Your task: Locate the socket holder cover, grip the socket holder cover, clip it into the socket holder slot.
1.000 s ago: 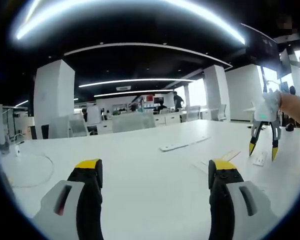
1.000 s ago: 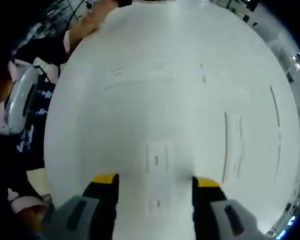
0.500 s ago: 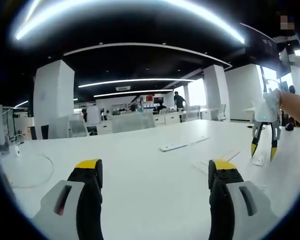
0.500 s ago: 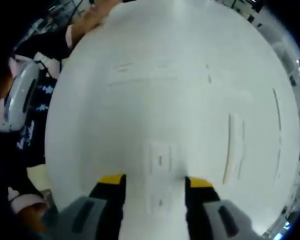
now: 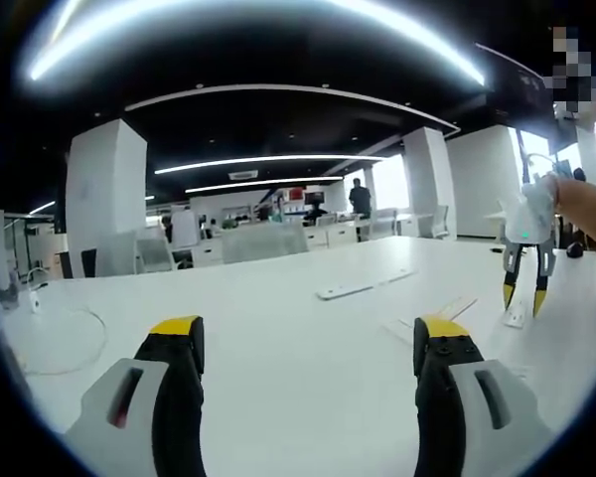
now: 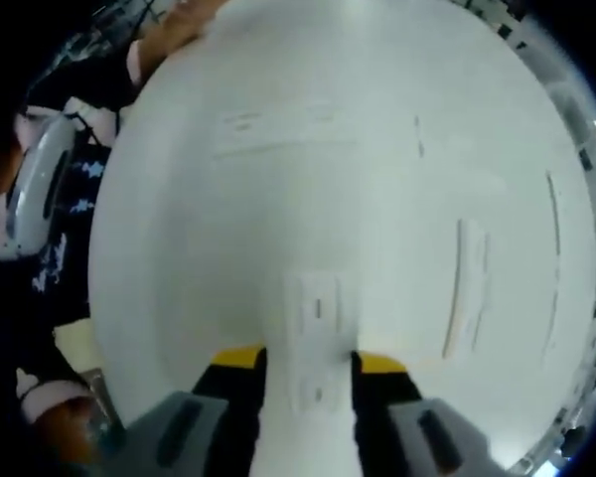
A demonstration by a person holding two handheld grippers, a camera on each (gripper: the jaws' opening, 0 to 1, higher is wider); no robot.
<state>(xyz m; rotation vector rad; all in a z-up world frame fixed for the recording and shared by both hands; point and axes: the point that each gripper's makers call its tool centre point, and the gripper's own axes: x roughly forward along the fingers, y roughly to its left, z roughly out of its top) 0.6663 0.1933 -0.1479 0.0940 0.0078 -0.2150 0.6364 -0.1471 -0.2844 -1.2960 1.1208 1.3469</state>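
- right gripper [image 6: 308, 360] points down at the white desk [image 6: 278, 219], jaws narrowed, one yellow tip on each long side of the socket holder cover [image 6: 316, 338]
- cover is a flat white rectangular plate with small slots, lying on the desk, its near end between the jaws; contact with the tips can't be told, so grip not confirmed
- right gripper view: a longer white strip, the socket holder [image 6: 467, 288], lies flat on the desk to the side of the cover, apart from it, towards the desk edge on that side
- faint thin white pieces [image 6: 278, 119] further out on the desk, too pale to identify
- person's hand [image 6: 174, 25] and sleeve at the far desk edge, dark clothing along the side edge
- left gripper [image 5: 308, 343] held level above the desk [image 5: 278, 328], jaws wide apart, nothing between them
- left gripper view: the right gripper [image 5: 522, 294] stands tips-down at the desk's right side, over a small white plate, the cover [image 5: 518, 319]
- a long white strip [image 5: 366, 286] lies mid-desk, well apart from both grippers
- a thin cable loop [image 5: 65, 348] lies near the desk's left edge
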